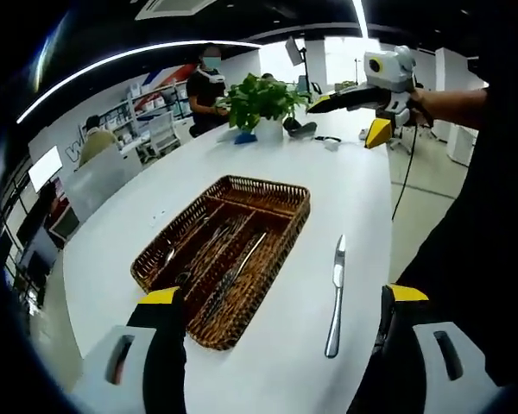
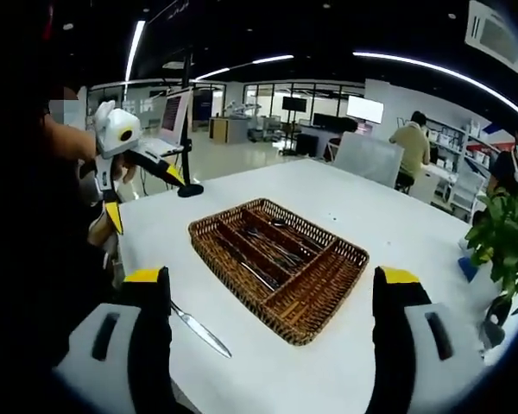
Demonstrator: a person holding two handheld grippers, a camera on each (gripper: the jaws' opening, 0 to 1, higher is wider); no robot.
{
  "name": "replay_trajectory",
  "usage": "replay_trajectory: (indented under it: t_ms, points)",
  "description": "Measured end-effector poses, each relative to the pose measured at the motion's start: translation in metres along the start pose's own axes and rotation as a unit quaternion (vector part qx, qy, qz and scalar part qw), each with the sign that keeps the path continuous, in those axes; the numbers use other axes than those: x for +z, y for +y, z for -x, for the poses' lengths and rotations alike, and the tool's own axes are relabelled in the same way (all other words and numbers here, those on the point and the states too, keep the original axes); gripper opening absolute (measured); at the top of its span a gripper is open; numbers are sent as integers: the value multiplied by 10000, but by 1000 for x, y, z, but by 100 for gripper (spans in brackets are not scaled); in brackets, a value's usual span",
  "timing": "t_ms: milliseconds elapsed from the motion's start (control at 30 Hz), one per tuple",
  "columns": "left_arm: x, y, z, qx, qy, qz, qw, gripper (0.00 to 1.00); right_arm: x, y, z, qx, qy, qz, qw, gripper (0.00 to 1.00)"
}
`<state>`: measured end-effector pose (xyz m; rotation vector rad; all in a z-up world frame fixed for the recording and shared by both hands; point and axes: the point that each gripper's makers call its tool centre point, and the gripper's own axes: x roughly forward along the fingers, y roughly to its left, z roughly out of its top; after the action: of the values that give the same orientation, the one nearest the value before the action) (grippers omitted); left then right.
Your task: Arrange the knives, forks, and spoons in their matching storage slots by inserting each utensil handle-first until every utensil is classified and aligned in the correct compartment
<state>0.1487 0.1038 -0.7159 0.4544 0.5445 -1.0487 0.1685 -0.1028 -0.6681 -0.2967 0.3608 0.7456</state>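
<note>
Left gripper view, left to right: seated and standing people at desks in the background; a wicker tray (image 1: 233, 259) with lengthwise compartments on the white table (image 1: 328, 172); a potted plant (image 1: 261, 105) beyond the tray's far end; a single knife (image 1: 335, 297) lying flat on the table just right of the tray, apart from it, blade pointing away from the camera. The left gripper (image 1: 281, 302) stands wide open, its yellow-tipped jaws spanning the tray's near corner and the knife, holding nothing. At upper right the right gripper (image 1: 354, 108) is held in a hand above the table's far end, jaws spread and empty.

Right gripper view, left to right: the left gripper (image 2: 151, 190), raised; the knife (image 2: 200, 330), its handle cut off behind the near jaw; the tray (image 2: 278, 263); the plant (image 2: 505, 246). Utensils lie in the tray's slots, but their kinds are hard to make out.
</note>
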Motion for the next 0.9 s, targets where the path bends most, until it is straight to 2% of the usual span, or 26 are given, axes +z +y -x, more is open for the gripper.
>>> replay_trajectory:
  t_ms: [133,167,200,267,300,367,467,533,733,900]
  points:
    - [0,-2,-5,-18,-37,-73,10000,99,-4,4,1,104,61,62,9999,100]
    - [-3,-3,-8,-37,11,-36,10000,99,-4,4,1,105,65,70,9999,100]
    - [-13,-9,-13,-150,235,-12,9996,97,-4,4,1,112,67,75,9999,100]
    - [-16,-17,-21,-221,283,-152,9992,97,-3,4,1,114,42,69,9999,100]
    - [-19,-23,-24,-304,412,-196,9985,97,-3,5,1,123,43,70,9999,100]
    - [-16,-28,-28,-358,392,-262,9982,97,-6,8,1,165,100,147,9997,99]
    - [-14,-29,-30,-406,368,-194,9983,98,-19,15,1,344,299,302,9985,96]
    - [-16,-30,-31,-413,384,-171,9983,99,-31,20,-1,528,546,472,9960,95]
    - [-32,-27,-29,-364,450,133,9982,99,-34,28,-5,720,606,471,9944,95]
    - [-35,-24,-25,-288,430,202,9985,99,-38,35,-8,883,690,567,9921,95]
